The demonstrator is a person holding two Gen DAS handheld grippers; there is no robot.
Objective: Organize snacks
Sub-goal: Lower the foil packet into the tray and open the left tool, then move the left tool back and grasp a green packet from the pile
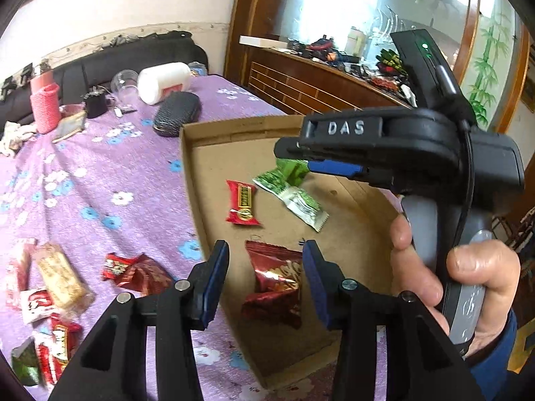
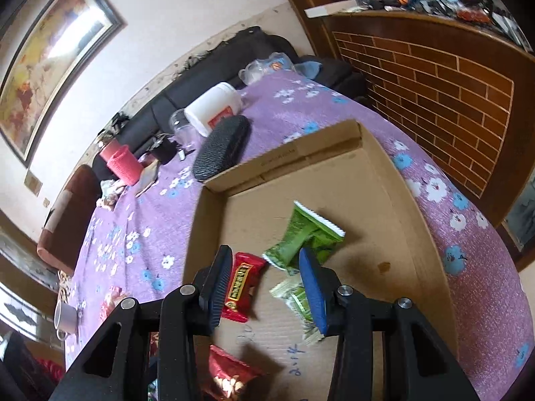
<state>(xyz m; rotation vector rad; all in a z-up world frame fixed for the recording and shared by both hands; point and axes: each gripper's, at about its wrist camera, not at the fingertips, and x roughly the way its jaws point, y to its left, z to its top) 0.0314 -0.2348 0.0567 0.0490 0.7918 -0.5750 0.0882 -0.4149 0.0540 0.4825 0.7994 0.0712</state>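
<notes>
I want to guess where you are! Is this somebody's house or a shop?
Probably a house, a living room: a black sofa by the wall, a framed painting above it, and a table with a flowery purple cloth.

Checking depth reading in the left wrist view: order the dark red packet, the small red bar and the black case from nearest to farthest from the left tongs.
1. Dark red packet, in the cardboard tray, right between the left tongs.
2. Small red bar, mid-tray, just beyond.
3. Black case, on the purple cloth past the tray's far corner.
</notes>
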